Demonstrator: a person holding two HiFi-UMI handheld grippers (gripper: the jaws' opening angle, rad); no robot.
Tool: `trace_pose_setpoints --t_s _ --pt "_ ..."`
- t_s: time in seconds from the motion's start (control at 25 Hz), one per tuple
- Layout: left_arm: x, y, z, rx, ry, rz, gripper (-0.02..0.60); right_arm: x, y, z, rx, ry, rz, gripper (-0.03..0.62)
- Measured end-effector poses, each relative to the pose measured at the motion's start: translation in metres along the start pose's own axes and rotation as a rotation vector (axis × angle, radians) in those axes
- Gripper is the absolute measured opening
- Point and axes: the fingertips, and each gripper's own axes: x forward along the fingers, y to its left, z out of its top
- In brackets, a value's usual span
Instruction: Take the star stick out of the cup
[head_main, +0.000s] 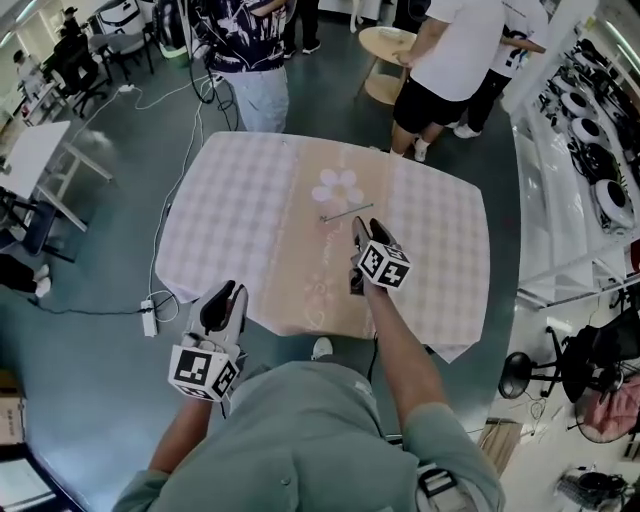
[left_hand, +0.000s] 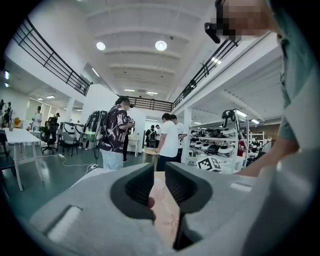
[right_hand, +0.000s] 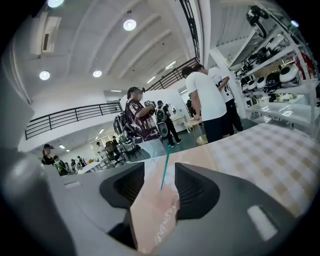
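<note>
A thin teal stick (head_main: 347, 212) lies flat on the pink runner (head_main: 322, 262) of the checked tablecloth, just below a pale flower shape (head_main: 338, 188). My right gripper (head_main: 358, 228) hovers right behind it over the runner, jaws open. In the right gripper view the stick (right_hand: 165, 167) runs away from the gap of that gripper (right_hand: 159, 176), with neither pad touching it. My left gripper (head_main: 228, 292) hangs off the table's near left corner. Its jaws (left_hand: 159, 176) stand a narrow gap apart with nothing between them. No cup shows in any view.
The table (head_main: 240, 215) has its near edge close to my body. Two people (head_main: 448, 60) stand past its far edge, beside a small round wooden table (head_main: 385, 45). Shelves with helmets (head_main: 590, 140) line the right. A power strip (head_main: 150, 318) and cables lie on the floor at the left.
</note>
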Motion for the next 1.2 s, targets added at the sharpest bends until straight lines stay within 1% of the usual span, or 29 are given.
trace_pose_setpoints --t_s 0.12,0.32,0.44,0.56,0.6,0.72,0.88,1.04,1.2 --pt "0.014 -0.004 0.0 -0.003 0.007 0.033 0.075 0.025 -0.004 0.001 0.004 0.026 0.034 0.173" --pt "0.022 -0.005 -0.005 -0.005 0.019 0.073 0.075 0.048 -0.004 -0.009 0.003 0.063 0.053 0.162" --pt "0.027 -0.003 -0.003 -0.007 0.025 0.089 0.075 0.054 -0.006 -0.009 -0.001 0.058 0.05 0.107" --pt "0.031 0.0 0.0 0.001 0.028 0.095 0.075 0.057 -0.007 -0.006 -0.003 0.051 0.039 0.002" --pt "0.032 0.0 0.001 0.001 0.029 0.096 0.075 0.057 -0.006 -0.005 -0.007 0.051 0.042 0.011" --pt "0.032 0.0 0.002 -0.003 0.036 0.101 0.075 0.055 0.001 0.0 -0.024 0.042 0.06 0.009" --pt "0.033 0.0 0.002 -0.01 0.041 0.104 0.075 0.046 0.012 0.016 -0.053 0.005 0.085 0.008" --pt "0.032 0.001 0.0 -0.012 0.034 0.101 0.075 0.027 0.026 0.042 -0.062 -0.056 0.116 0.008" --pt "0.037 0.0 0.002 -0.017 0.027 0.078 0.075 0.0 0.042 0.077 -0.068 -0.125 0.137 0.008"
